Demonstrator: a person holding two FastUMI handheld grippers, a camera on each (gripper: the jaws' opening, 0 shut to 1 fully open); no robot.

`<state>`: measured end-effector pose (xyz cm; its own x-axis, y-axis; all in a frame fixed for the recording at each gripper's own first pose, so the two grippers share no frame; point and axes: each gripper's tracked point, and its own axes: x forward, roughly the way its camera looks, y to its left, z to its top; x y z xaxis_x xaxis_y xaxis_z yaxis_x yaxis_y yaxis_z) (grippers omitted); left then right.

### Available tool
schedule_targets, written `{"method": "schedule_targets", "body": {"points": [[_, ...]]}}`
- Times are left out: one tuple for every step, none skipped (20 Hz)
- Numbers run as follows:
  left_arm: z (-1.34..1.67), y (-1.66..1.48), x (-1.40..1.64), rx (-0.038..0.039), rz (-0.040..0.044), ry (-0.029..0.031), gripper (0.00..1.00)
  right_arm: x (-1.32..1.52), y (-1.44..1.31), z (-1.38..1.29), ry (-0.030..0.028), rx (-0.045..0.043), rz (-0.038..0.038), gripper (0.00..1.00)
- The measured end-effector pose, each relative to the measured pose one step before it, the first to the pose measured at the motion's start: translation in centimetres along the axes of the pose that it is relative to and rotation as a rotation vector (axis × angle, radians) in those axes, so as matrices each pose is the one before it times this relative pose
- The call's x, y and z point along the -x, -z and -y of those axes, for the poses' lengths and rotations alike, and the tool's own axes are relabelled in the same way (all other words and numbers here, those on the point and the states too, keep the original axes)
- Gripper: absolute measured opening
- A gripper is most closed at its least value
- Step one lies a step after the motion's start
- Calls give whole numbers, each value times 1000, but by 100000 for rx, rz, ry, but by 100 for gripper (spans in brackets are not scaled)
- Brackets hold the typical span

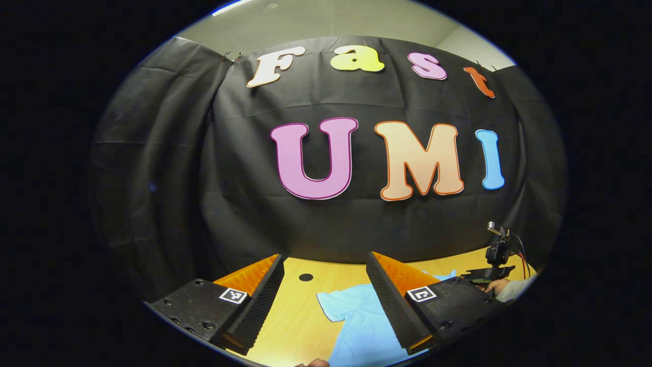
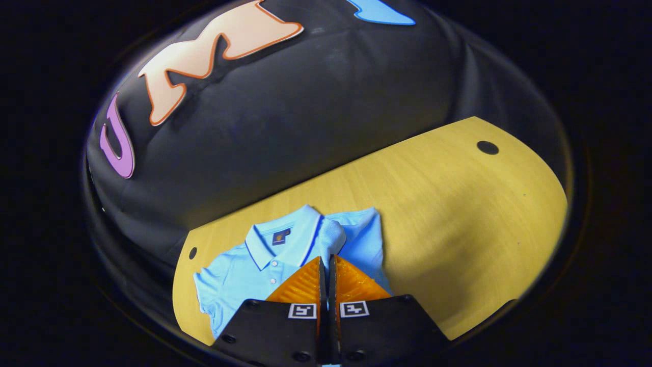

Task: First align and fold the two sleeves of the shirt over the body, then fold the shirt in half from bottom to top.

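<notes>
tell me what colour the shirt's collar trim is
Dark blue edging on the light blue shirt, clearest in the right gripper view.

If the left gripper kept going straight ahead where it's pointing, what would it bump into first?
Probably the black cloth wall. The left gripper is open and aimed across the wooden table, above the blue shirt, though depth is hard to judge.

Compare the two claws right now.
Left claw is wide open with nothing between its fingers; right claw is shut on the shirt. Left claw faces the booth wall; right claw tilts down at the table. Both are near the shirt.
</notes>
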<state>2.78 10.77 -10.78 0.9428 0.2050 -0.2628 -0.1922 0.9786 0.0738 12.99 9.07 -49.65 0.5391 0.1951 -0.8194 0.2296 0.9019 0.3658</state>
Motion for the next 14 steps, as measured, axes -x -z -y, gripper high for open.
{"method": "schedule_targets", "body": {"points": [[-335,181,-146,-153,-462,139,97,-347,602,-780,-1214,520,-819,3],[-391,181,-180,-360,-488,163,97,-351,647,-802,-1010,120,-688,3],[-331,154,-185,-339,-453,163,97,-353,518,-535,-464,12,-548,3],[-341,161,-260,-82,-480,280,98,-357,393,-410,-142,-236,-508,3],[-322,291,-152,77,-606,381,98,-476,326,-299,302,-559,-416,3],[-290,272,-262,185,-719,373,98,-371,395,-267,-274,-1019,-806,3],[-370,439,-171,177,-913,134,98,-496,361,-325,-195,-1317,-1336,3],[-262,407,-322,299,-983,259,98,64,422,106,145,-1053,-1419,5],[-299,315,-170,347,-1015,315,98,-326,152,-141,-5,-769,-622,5],[-223,352,-288,592,-784,401,98,-274,296,-173,125,-984,-1312,5],[-187,378,-329,653,-705,412,98,-31,476,-437,-1220,-1171,-1334,11],[-16,310,-395,591,-582,648,98,533,96,-427,-1317,-117,-397,40],[-39,498,-389,778,-683,571,98,-188,-79,-491,-2276,709,1361,70],[15,433,-504,1334,-1107,381,98,1023,-666,-70,180,2682,2298,100]]}}
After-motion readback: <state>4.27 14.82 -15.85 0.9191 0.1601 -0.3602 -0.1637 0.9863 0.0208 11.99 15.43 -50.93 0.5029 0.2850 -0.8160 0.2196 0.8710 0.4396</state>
